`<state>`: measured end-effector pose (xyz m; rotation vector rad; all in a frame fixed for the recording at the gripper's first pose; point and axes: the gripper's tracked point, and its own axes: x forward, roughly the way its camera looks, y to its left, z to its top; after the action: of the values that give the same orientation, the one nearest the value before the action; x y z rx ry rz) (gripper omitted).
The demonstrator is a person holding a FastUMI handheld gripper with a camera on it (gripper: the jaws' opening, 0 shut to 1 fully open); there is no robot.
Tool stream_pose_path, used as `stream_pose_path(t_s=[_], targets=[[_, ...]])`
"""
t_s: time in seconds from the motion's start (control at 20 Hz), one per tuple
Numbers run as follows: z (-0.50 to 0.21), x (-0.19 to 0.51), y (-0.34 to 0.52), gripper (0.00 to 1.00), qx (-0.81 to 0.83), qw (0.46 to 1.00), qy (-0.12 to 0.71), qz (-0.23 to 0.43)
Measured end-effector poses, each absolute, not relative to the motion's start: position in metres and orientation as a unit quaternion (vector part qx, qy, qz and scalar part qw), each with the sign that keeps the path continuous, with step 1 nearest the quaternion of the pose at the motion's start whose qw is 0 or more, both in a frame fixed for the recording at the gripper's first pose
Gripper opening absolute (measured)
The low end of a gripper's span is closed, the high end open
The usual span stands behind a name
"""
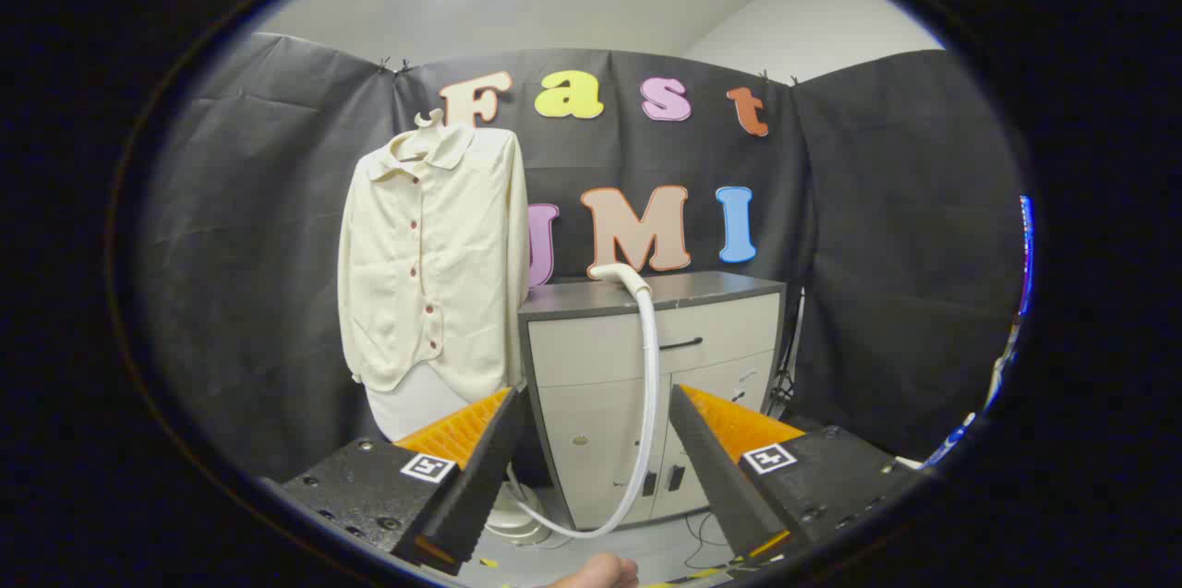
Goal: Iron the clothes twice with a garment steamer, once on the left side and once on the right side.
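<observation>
Claw (596, 440): lower middle of the frame, fingers spread wide apart, nothing between them but open air; it touches nothing.
Shirt (434, 265): cream, buttoned down the front, hanging upright on a hanger at left of centre, in front of the black cloth wall, well beyond the fingers.
Steamer head (617, 273): white, lying on top of the cabinet near its front edge, middle of the frame, just right of the shirt.
Hose (649, 385): white, running from the steamer head down the cabinet front, passing between the two fingers in the view, then curving left toward the base.
Base (517, 522): round, pale, on the floor below the shirt, partly hidden by the left finger.
Cabinet (716, 330): grey, dark top, a drawer over doors, right of the shirt.
Fingertip (600, 571): a person's, at the bottom middle of the frame.
</observation>
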<state>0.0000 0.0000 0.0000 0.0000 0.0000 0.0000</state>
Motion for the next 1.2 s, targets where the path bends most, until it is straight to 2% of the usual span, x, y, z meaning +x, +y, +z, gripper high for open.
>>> stream_pose_path(t_s=[0.75,1.2], targets=[[-0.005,0.029,0.019,0.98,0.007,1.000,0.009,0.006],[0.006,0.101,0.007,0.97,0.004,1.000,0.016,-0.001]])
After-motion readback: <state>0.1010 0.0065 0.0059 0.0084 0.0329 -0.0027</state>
